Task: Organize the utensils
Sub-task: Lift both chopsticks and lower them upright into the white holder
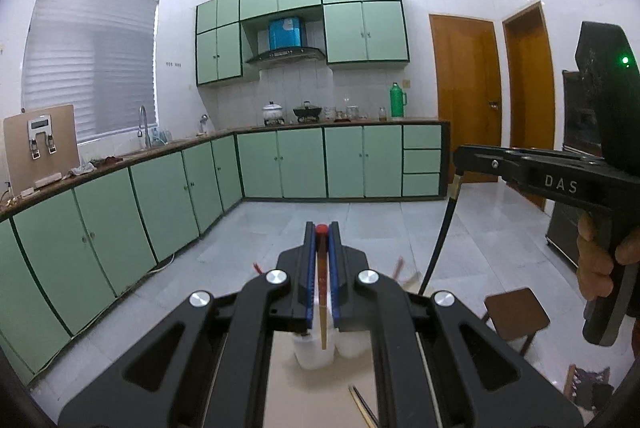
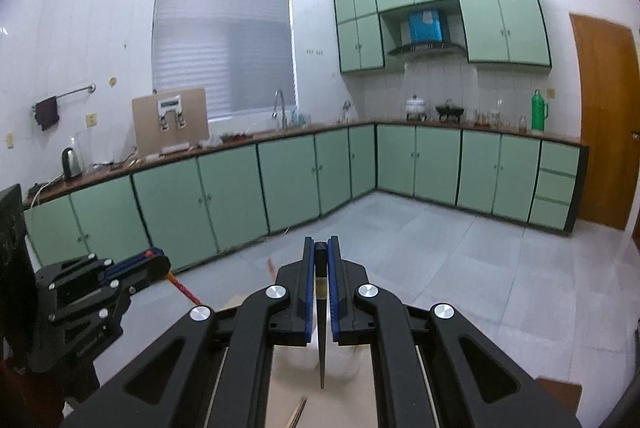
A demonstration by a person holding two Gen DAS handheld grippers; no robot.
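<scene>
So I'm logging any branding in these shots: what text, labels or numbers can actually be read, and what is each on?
"DAS": white letters on the black body of the right gripper, seen in the left wrist view.
The blue range hood cover carries a white sticker: too blurred to read.
The grey device on the wooden board has a small panel: too small to read.
Nothing else is legible.

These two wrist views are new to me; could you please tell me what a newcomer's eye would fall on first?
In each view a gripper fills the foreground with its jaws shut on a chopstick: the left gripper holds a red-tipped chopstick, the right gripper a black chopstick. Each stick points down toward white cups on the pale table. Behind runs an L-shaped row of mint-green cabinets.
</scene>
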